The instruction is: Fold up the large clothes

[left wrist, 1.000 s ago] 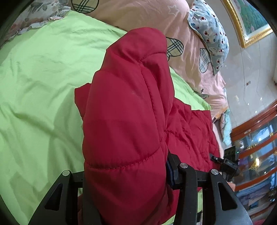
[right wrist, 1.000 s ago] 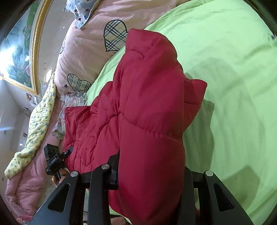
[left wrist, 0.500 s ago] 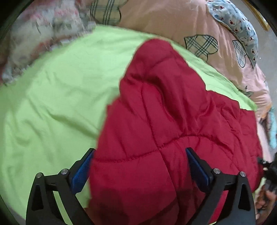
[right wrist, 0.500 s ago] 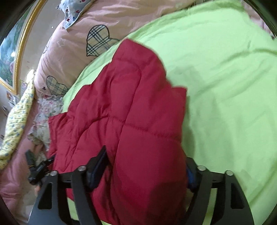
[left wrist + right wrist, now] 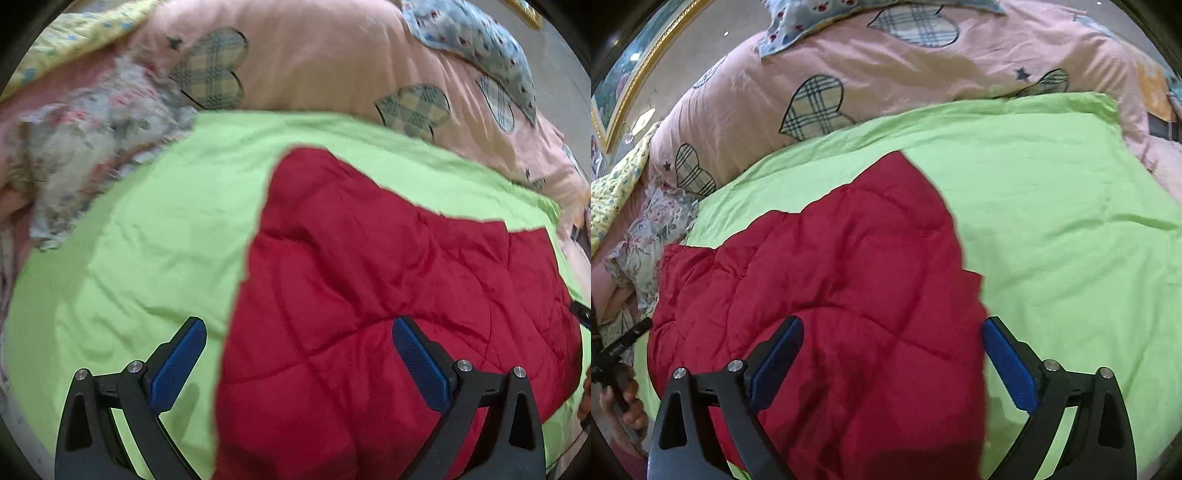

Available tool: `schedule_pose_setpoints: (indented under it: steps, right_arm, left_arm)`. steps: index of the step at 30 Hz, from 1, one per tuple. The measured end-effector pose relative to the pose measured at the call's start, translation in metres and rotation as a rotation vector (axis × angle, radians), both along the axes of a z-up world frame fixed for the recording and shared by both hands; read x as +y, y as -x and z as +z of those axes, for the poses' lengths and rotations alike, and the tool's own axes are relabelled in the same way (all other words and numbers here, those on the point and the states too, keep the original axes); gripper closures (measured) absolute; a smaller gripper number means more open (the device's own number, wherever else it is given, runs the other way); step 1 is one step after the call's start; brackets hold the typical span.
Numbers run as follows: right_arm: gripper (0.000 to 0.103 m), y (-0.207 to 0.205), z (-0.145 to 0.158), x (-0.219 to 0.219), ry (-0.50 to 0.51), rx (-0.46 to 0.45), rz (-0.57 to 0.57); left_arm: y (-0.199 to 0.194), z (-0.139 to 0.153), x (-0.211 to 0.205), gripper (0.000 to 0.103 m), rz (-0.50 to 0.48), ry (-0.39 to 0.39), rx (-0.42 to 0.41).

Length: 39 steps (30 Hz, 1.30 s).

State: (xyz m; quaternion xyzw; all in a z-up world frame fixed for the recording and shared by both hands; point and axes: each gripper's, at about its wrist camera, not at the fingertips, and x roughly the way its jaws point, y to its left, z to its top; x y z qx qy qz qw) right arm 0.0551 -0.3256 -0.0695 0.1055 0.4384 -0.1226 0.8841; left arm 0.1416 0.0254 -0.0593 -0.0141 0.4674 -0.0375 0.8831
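Both our left gripper (image 5: 299,354) and right gripper (image 5: 892,354) hang spread wide, holding nothing, over the red quilted jacket (image 5: 369,295) lying on the green bed sheet (image 5: 147,240) (edges look uneven), so we'd square the fold before regrasping.

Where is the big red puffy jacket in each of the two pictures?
Left wrist view: the red jacket fills the middle and right, lying on the green sheet, reaching between the open left gripper fingers.
Right wrist view: the red jacket fills the middle and left, reaching between the open right gripper fingers.
Shared landmark: the pink quilt with plaid hearts lies behind the jacket in both.
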Motion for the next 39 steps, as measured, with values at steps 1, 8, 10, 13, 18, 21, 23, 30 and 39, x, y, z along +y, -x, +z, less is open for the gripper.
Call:
schedule_pose_setpoints:
  steps: [1,8,10,13,18,21,23,30,39]
  right_arm:
    - [0.002,-0.005,-0.003,0.003,0.002,0.013,0.002]
    - [0.029,-0.022,-0.026,0.041,0.168,0.089,0.091]
    - [0.058,-0.024,-0.026,0.046,0.224,0.089,0.080]
    - [0.085,-0.027,-0.013,0.045,0.218,0.056,0.072]
    - [0.089,-0.035,0.002,0.042,0.190,0.005,0.061]
    - [0.089,-0.042,-0.010,0.032,0.170,0.024,0.042]
    - [0.088,-0.047,-0.026,0.024,0.136,0.050,0.029]
    - [0.084,-0.038,-0.045,0.014,0.081,0.012,-0.015]
    - [0.080,-0.032,-0.048,0.004,0.022,-0.012,-0.030]
  left_arm:
    - [-0.001,-0.003,-0.005,0.008,-0.018,0.015,0.018]
    - [-0.004,-0.011,-0.039,0.065,-0.071,-0.086,0.021]
    - [-0.004,-0.009,-0.047,0.075,-0.086,-0.081,0.012]
    - [-0.008,-0.002,-0.046,0.081,-0.097,-0.064,-0.002]
    - [-0.030,-0.008,-0.033,0.082,-0.074,0.007,0.005]
    - [-0.046,-0.032,-0.029,0.081,-0.068,0.013,0.059]
    - [-0.050,-0.047,-0.028,0.080,-0.064,0.009,0.084]
    - [-0.047,-0.054,-0.025,0.068,-0.047,0.022,0.087]
    - [-0.036,-0.043,-0.044,0.046,0.029,-0.117,0.067]
